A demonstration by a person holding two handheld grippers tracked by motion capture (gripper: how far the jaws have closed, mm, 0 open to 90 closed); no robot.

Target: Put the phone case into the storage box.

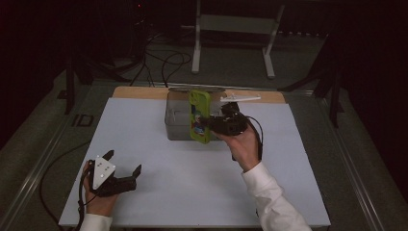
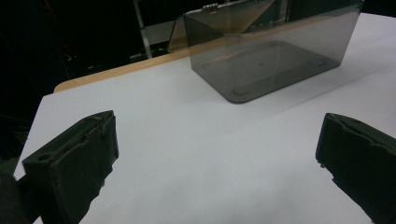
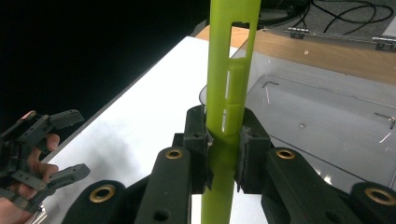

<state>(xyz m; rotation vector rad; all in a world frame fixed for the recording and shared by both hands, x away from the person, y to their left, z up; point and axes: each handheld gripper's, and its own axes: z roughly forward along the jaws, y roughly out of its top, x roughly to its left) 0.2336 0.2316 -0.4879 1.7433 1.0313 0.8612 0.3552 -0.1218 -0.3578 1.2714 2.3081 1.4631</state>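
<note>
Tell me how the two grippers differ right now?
The right gripper is shut on a green phone case, held upright on edge at the clear box; the left gripper is open and holds nothing. The right gripper is raised at the far side of the table; the left gripper sits low near its front left corner. Both are black, two-jawed and hand-held.

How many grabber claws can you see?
2. The left gripper rests open near the table's front-left corner; the right gripper pinches the green phone case above the clear box.
</note>
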